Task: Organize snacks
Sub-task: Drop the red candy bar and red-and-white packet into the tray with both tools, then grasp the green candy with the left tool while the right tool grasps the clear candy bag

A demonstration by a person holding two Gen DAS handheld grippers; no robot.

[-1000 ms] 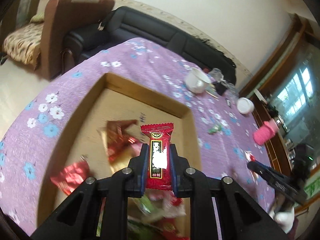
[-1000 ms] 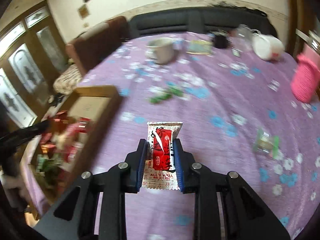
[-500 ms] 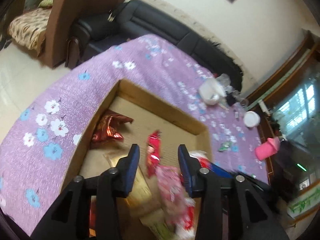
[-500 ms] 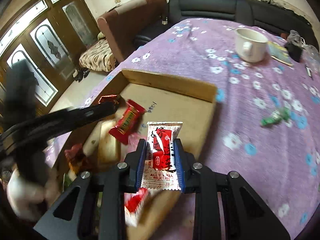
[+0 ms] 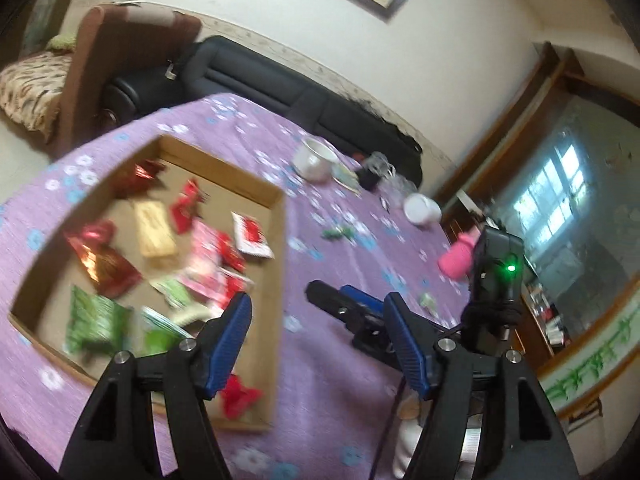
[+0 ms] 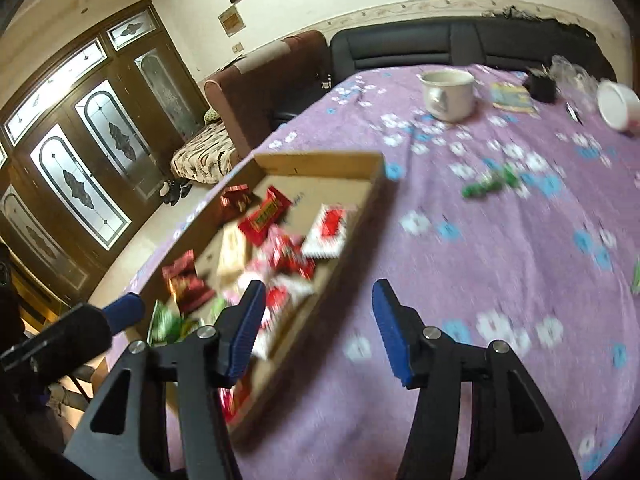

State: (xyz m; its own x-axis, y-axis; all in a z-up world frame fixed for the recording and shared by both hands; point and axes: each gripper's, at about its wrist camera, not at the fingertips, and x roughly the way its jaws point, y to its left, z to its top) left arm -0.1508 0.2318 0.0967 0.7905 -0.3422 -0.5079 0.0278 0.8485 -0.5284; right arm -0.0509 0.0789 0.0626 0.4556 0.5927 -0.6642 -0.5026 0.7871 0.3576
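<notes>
Crinkly red, green and cream snack packets (image 5: 192,248) fill the cardboard tray (image 5: 280,248) ahead-left of both claws; left claw (image 5: 318,320) and right claw (image 6: 318,312) gape wide, gripping nothing.

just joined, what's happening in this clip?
A person with two handheld grippers is sorting snacks into a cardboard box on a purple floral tablecloth. Right now both the left gripper and the right gripper are open and empty. A white-and-red packet lies in the box among other wrappers. A green candy sits loose on the cloth, past the box, short of the white mug.
</notes>
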